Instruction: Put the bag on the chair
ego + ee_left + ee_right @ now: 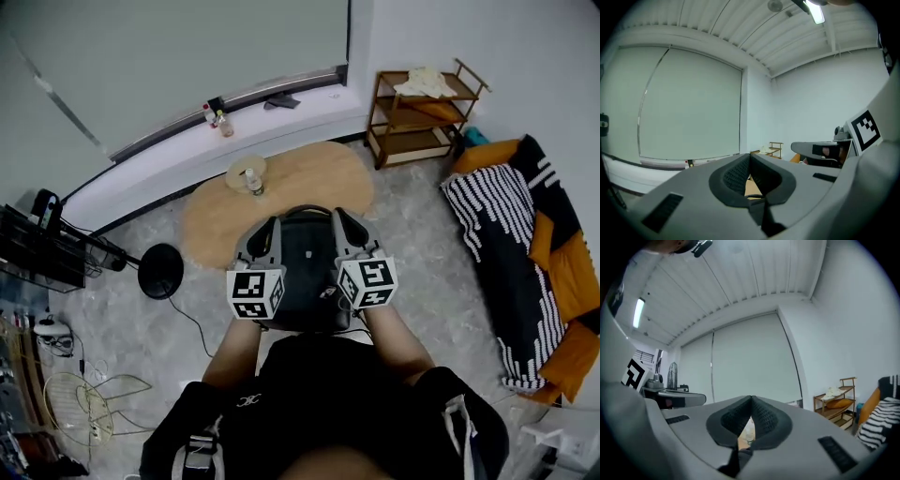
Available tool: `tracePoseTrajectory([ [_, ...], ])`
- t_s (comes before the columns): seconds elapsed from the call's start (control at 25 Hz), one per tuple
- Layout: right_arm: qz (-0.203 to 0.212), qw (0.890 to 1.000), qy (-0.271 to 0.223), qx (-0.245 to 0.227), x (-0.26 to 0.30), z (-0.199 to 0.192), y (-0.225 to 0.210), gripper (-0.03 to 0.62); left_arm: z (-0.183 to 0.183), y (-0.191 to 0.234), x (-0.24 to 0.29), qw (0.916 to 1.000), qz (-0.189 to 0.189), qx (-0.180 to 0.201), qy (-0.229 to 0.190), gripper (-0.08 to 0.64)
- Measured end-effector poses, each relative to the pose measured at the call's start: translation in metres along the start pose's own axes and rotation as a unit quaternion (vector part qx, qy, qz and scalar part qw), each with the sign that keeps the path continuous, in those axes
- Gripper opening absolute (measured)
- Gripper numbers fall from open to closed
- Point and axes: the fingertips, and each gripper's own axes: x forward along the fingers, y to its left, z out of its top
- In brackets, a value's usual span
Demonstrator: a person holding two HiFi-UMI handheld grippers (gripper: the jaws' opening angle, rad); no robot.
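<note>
In the head view a black bag (pixel 302 272) with a top handle (pixel 308 210) lies just in front of the person, between the two grippers. What it rests on is hidden beneath it, and I see no chair. My left gripper (pixel 274 224) lies along the bag's left side and my right gripper (pixel 339 217) along its right side. Both point away from the person. In the left gripper view the jaws of the left gripper (pixel 750 157) meet at the tips with nothing between them. The right gripper (pixel 751 402) looks the same in its own view.
An oval wooden table (pixel 314 178) with a bottle (pixel 253 182) and a plate stands beyond the bag. A wooden shelf (pixel 419 114) is at the back right, a striped couch (pixel 511 253) at the right. A round black base (pixel 160 271), a rack (pixel 42 251) and cables are at the left.
</note>
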Motion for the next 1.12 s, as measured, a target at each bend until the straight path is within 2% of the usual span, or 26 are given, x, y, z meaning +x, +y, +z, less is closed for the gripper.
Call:
tracePoseTrajectory([
  [0.12, -0.003, 1.0, -0.014, -0.021, -0.011, 0.016, 0.002, 0.012, 0.01, -0.004, -0.014, 0.9998, 0.015, 0.005, -0.009, 0.02],
  [0.4, -0.009, 0.999, -0.016, -0.026, -0.017, 0.03, -0.003, 0.011, 0.018, -0.003, -0.024, 0.9994, 0.032, -0.005, -0.015, 0.02],
  [0.72, -0.009, 0.999, -0.011, -0.028, -0.013, 0.028, 0.003, 0.012, 0.021, 0.006, -0.026, 0.9991, 0.037, -0.009, -0.015, 0.02],
  [1.12, -0.003, 0.999, -0.008, -0.032, -0.007, 0.026, 0.013, 0.012, 0.011, 0.018, -0.023, 0.9988, 0.046, -0.013, 0.008, 0.02],
])
